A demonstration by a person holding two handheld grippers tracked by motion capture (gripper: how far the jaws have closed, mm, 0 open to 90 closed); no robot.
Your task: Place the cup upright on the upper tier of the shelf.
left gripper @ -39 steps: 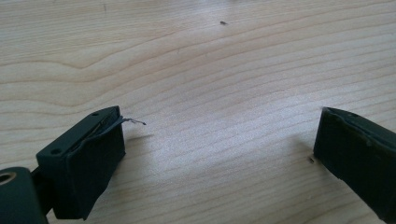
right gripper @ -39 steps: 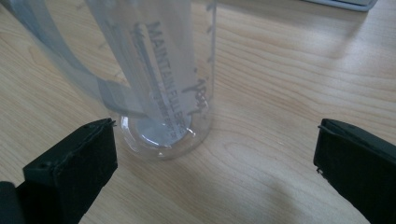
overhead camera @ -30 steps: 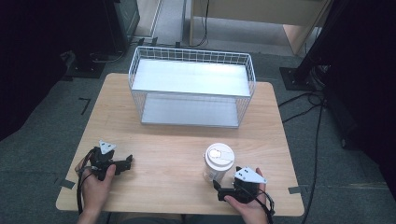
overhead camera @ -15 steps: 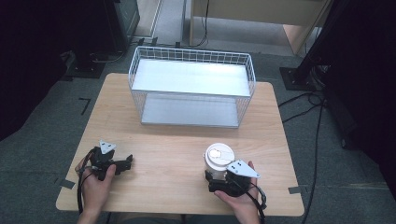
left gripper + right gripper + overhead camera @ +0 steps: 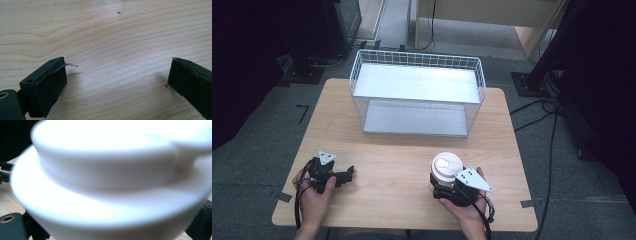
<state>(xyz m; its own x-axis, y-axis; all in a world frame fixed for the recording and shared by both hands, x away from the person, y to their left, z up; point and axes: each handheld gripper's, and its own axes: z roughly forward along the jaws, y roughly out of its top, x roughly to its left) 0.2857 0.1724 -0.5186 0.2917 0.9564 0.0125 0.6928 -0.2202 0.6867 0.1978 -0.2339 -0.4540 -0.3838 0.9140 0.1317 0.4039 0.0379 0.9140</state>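
A paper cup with a white lid [image 5: 447, 165] stands on the wooden table [image 5: 402, 150] near its front right. My right gripper [image 5: 440, 183] reaches around the cup from the front. Its jaws have just been closing with the cup between them. In the right gripper view the blurred lid [image 5: 107, 182] looms close, and both black jaws lie against the cup's sides below it. My left gripper [image 5: 348, 175] rests at the front left, held in a hand. In the left gripper view its jaws stand wide open [image 5: 117, 82] over bare wood.
A white wire basket [image 5: 422, 95] with a pale floor stands at the back middle of the table. Cables and dark stands crowd the floor to the right. Bare wood lies between the two grippers.
The right gripper has moved forward and up to the cup, and its jaws now sit around it. The left gripper has stayed in place.
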